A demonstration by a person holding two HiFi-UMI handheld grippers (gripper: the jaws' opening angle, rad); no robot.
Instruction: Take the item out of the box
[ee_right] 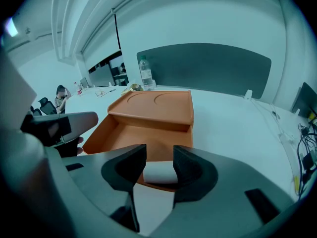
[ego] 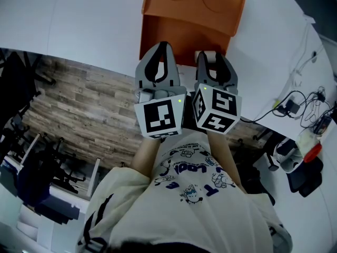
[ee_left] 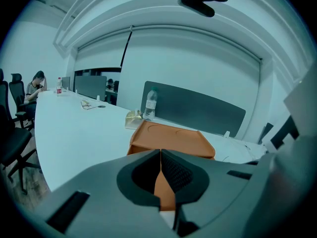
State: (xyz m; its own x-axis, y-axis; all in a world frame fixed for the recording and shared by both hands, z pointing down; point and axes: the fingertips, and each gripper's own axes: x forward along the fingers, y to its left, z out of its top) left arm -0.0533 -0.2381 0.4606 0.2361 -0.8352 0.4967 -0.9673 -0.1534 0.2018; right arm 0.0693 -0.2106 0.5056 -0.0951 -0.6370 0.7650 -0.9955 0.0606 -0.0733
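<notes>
Orange cardboard forms the box (ego: 181,33), which stands on the white desk (ego: 79,25) with its lid (ego: 196,1) thrown back on the far side and its shallow tray open toward the person. The item, a small white roll (ee_right: 158,172), lies crosswise at the near edge of that tray.

The right claw (ee_right: 159,153) tilts down at the box with its jaws partly apart. The white roll shows in the gap just past their tips, and its ends are hidden behind the dark pads (ee_right: 187,168). Nothing is gripped, and whether a pad touches the roll I cannot tell.

The left claw (ee_left: 161,155) hovers just beside the right one, in front of the box's near left corner. Its jaws are pressed together with nothing between them; only the orange of the box shows beyond the slit below their tips.

In the head view both marker cubes (ego: 160,117) sit side by side above the person's pale printed shirt (ego: 189,194). Past the box a clear water bottle (ee_left: 151,104) stands before a grey divider panel (ee_right: 208,66). Black cables (ego: 300,104) trail over the right end of the desk, and a seated person (ee_left: 35,86) is at its far end.
</notes>
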